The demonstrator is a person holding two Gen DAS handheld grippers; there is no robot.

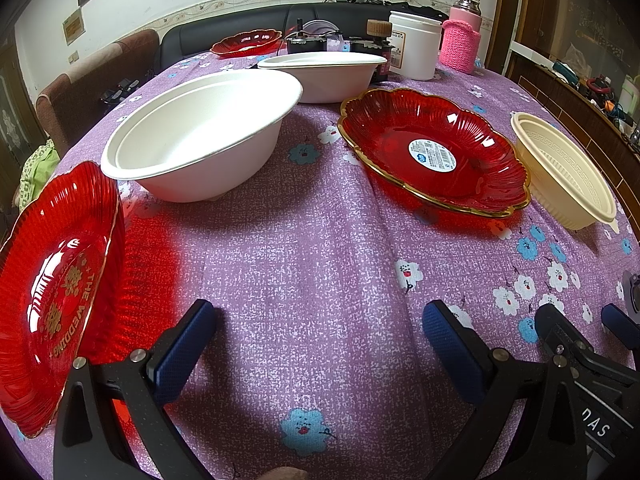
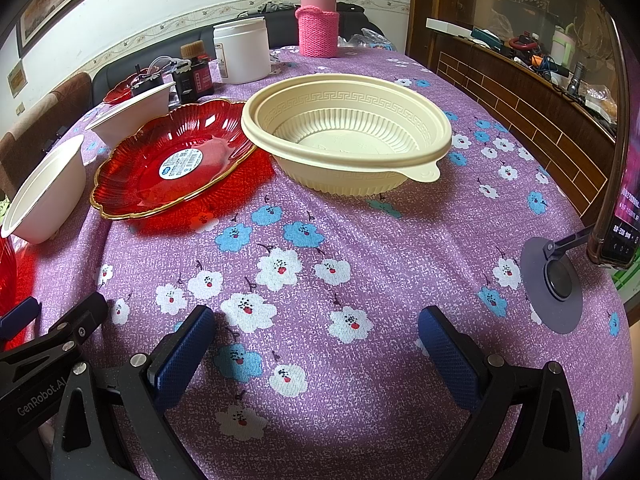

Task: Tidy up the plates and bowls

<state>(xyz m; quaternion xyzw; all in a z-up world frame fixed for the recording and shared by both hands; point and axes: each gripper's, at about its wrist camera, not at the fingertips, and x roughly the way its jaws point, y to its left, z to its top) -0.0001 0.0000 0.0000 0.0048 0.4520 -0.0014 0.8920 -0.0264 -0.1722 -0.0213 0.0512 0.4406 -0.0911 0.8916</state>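
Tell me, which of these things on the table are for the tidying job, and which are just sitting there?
For the job: red plate with sticker, red plate with gold lettering, far red plate, two white bowls, cream bowl.

Just lying about: white jar, pink-sleeved flask, dark bottle, phone stand.
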